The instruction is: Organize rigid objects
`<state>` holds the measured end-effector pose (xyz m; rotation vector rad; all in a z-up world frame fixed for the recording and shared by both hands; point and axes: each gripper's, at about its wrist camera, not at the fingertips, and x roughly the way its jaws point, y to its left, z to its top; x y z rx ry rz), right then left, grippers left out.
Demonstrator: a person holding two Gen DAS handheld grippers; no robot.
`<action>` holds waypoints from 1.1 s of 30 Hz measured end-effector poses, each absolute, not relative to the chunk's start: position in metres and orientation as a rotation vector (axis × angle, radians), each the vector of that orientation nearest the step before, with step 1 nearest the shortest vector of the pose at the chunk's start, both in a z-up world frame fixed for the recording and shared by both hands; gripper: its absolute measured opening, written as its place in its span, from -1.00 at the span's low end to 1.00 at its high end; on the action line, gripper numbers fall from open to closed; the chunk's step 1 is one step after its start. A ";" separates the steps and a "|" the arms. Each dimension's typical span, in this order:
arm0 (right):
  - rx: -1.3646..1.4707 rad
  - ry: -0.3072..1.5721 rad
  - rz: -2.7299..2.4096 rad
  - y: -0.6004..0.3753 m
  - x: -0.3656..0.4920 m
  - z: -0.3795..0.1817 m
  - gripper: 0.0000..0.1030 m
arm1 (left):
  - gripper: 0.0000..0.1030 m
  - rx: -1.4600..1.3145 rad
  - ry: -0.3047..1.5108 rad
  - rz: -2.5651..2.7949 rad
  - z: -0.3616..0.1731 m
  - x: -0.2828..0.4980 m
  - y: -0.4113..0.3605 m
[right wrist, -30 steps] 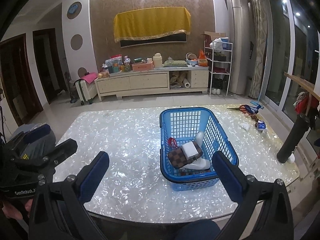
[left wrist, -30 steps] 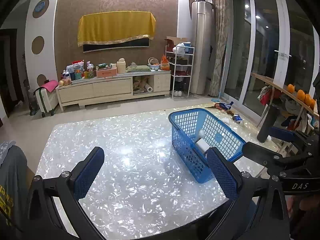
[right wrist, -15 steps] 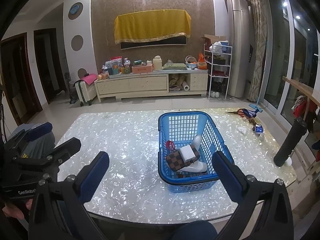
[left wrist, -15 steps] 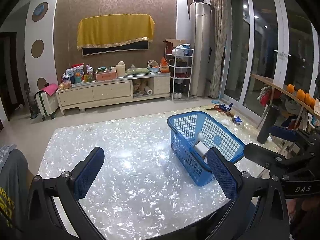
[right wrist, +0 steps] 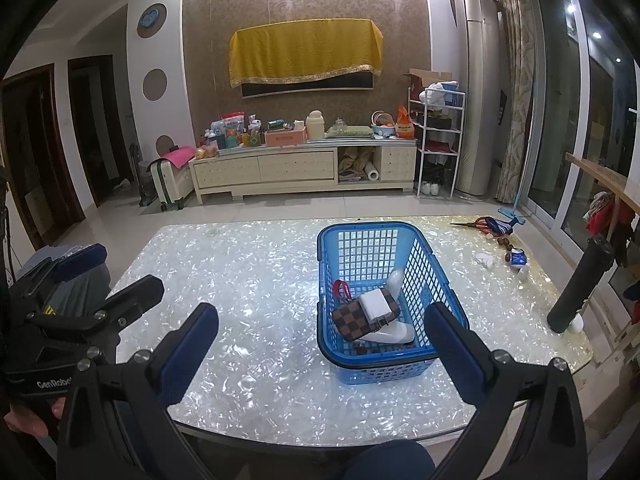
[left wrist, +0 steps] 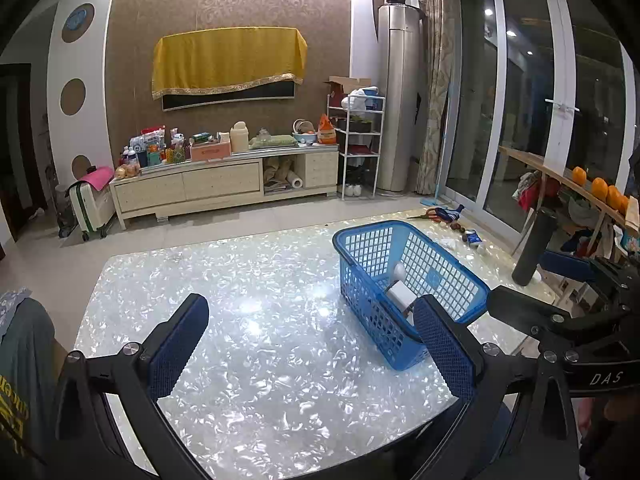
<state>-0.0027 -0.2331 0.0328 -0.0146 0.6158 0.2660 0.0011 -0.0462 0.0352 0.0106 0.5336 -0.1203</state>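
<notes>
A blue plastic basket (right wrist: 436, 276) stands on the shiny white table (right wrist: 256, 280), right of centre. Inside it lie a brown checkered pouch (right wrist: 352, 318), a white block (right wrist: 376, 306), a white bottle-like item (right wrist: 394, 280) and a small red piece (right wrist: 340, 286). The basket also shows in the left wrist view (left wrist: 360, 304) with the white items (left wrist: 400, 290) inside. My left gripper (left wrist: 308, 346) is open and empty, held above the table's near edge, left of the basket. My right gripper (right wrist: 326, 350) is open and empty, held above the near edge in front of the basket.
A tall black cylinder (right wrist: 580, 284) stands at the table's right edge. Scissors (right wrist: 486, 224), small brown balls and a small blue-white item (right wrist: 518, 258) lie at the far right corner. A long cabinet (right wrist: 304, 168) stands across the room.
Both grippers have drawn back and risen a little from the table; the basket looks smaller and lower in both views. Both stay open. The basket and its contents have not moved.
</notes>
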 end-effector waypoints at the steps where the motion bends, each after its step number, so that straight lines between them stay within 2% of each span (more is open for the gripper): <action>1: -0.014 0.618 0.266 -0.233 -0.003 0.033 1.00 | 1.00 0.009 0.535 -0.118 0.035 0.001 -0.046; 33: -0.012 0.625 0.252 -0.232 -0.007 0.035 1.00 | 1.00 0.008 0.531 -0.140 0.033 0.002 -0.041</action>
